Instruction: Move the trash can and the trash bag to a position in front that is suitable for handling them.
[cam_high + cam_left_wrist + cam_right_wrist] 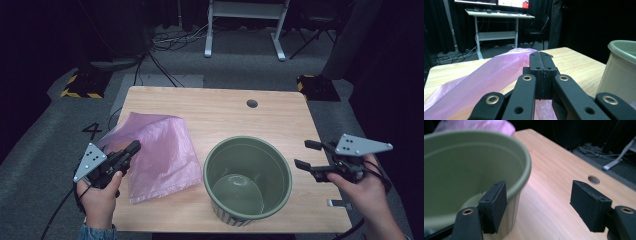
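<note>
Left gripper (131,148) is pinched shut on the pink bag (160,152), lying left of the green bin (247,177). Right gripper (306,154) hangs wide open, empty, beside the bin's rim (not touching). I'd grab the bag's other edge so the mouth spreads before lining the bin.

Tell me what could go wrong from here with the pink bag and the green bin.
1. The left claw is shut on thin film of the pink bag; a hard pull might tear it or let it slip.
2. The right claw is open beside the green bin, which stands near the table front edge; a bump could shove it off.
</note>
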A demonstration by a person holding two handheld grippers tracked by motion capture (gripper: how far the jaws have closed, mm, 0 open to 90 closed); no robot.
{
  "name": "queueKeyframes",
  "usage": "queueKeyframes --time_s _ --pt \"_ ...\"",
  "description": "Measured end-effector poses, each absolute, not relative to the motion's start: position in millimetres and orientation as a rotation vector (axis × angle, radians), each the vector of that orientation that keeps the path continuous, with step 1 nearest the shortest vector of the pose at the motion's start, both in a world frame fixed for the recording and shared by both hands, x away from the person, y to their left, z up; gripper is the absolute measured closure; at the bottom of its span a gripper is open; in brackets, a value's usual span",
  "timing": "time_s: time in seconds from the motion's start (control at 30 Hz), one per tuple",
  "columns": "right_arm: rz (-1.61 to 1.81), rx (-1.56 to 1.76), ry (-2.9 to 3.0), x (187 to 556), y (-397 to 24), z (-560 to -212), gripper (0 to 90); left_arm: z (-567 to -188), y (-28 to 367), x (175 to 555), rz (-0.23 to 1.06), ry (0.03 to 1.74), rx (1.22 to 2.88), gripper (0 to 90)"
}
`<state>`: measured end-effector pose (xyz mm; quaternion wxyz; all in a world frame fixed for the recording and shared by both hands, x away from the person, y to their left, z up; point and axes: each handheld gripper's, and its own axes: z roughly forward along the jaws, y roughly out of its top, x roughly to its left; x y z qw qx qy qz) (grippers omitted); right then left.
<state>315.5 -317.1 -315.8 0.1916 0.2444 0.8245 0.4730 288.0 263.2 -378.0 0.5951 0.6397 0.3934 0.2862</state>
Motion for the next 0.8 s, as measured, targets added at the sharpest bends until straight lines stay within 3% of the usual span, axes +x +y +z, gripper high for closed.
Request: queueKeyframes --time_s 0.2,0.23,0.33,0.57,0.8 --pt "1.308 0.736 2.381 289.8 -329.1 -358.5 26.2 -370.3 262.5 283.8 0.673 0.909 1.477 89.9" --pt "1.306 0.725 2.436 281.0 -319.5 -380.3 24.7 -369.5 261.8 283.8 0.671 0.907 1.478 89.9" --pt "1.323 0.694 2.478 271.1 -301.3 -402.6 22.7 -368.0 260.2 283.9 0.674 0.904 1.479 89.9" --pt "1.320 0.658 2.532 258.7 -263.3 -431.1 15.7 -363.0 259.7 286.6 0.679 0.899 1.466 89.9" --pt "1.323 0.704 2.501 270.5 -250.1 -441.7 16.5 -353.4 255.6 290.3 0.695 0.884 1.469 89.9"
